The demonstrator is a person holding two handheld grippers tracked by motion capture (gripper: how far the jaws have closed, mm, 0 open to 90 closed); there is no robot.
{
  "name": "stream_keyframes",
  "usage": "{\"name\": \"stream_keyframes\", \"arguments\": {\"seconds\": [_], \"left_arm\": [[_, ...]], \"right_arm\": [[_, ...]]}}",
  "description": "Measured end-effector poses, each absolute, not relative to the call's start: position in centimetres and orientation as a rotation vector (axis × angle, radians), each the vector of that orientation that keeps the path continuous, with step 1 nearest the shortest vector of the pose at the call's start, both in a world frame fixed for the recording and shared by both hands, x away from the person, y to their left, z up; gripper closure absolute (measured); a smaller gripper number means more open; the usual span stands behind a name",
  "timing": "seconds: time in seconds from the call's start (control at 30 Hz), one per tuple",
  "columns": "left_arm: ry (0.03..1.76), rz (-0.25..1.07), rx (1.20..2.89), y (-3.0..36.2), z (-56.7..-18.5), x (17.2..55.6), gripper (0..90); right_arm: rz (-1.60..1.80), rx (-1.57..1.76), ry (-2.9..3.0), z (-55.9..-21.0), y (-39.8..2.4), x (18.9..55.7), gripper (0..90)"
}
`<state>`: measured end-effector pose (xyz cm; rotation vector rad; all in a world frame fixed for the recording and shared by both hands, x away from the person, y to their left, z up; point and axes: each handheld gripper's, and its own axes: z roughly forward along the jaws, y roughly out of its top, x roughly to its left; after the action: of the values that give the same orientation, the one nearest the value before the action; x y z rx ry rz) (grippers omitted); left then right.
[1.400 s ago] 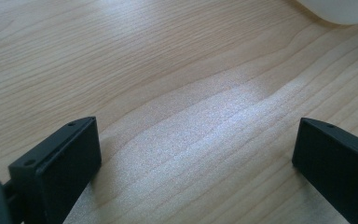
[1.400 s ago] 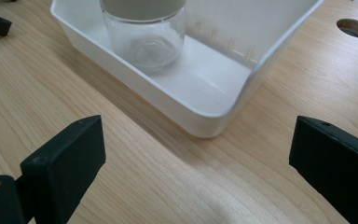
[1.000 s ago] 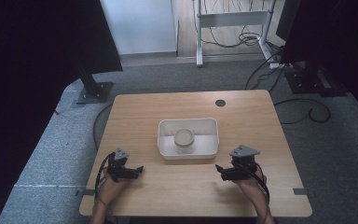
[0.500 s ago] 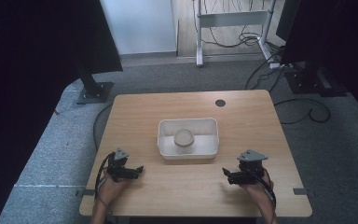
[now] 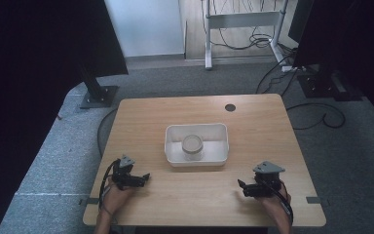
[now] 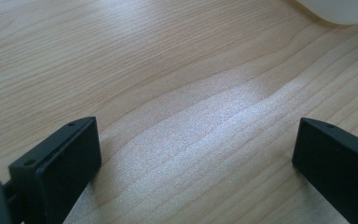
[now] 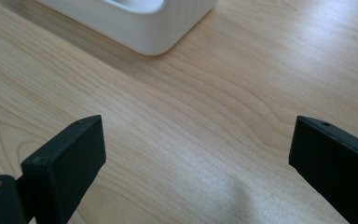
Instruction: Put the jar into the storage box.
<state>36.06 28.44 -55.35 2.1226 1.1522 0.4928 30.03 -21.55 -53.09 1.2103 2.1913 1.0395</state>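
Observation:
A white rectangular tray [image 5: 174, 146] sits in the middle of the wooden table [image 5: 253, 122], and a round clear jar with a pale lid [image 5: 192, 145] stands inside it. My left gripper [image 5: 146, 176] rests low over the table's front left, jaws pointing right, open with bare wood between them [image 6: 198, 154]. My right gripper [image 5: 240, 184] rests at the front right, jaws pointing left, open over bare wood [image 7: 198, 158]. The tray's corner [image 7: 154, 28] shows at the top of the right gripper view, and its edge [image 6: 340, 9] in the left gripper view.
A small round cable hole [image 5: 230, 107] is near the table's far edge. Dark monitor stands [image 5: 97, 92] and cables [image 5: 316, 112] lie on the grey carpet beyond the table. Bare wood runs between the tray and both grippers.
My right gripper has drawn back toward the table's front edge, away from the tray. The left gripper has stayed where it was.

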Motion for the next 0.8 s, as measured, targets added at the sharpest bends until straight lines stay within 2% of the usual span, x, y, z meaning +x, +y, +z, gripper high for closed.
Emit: {"name": "stream_keyframes", "arguments": {"seconds": [0.8], "left_arm": [[1.154, 0.495, 2.122, 28.4, -55.4, 36.1, 0.8]], "right_arm": [[0.963, 1.290, 2.214, -55.1, -22.8, 29.0, 3.3]]}}
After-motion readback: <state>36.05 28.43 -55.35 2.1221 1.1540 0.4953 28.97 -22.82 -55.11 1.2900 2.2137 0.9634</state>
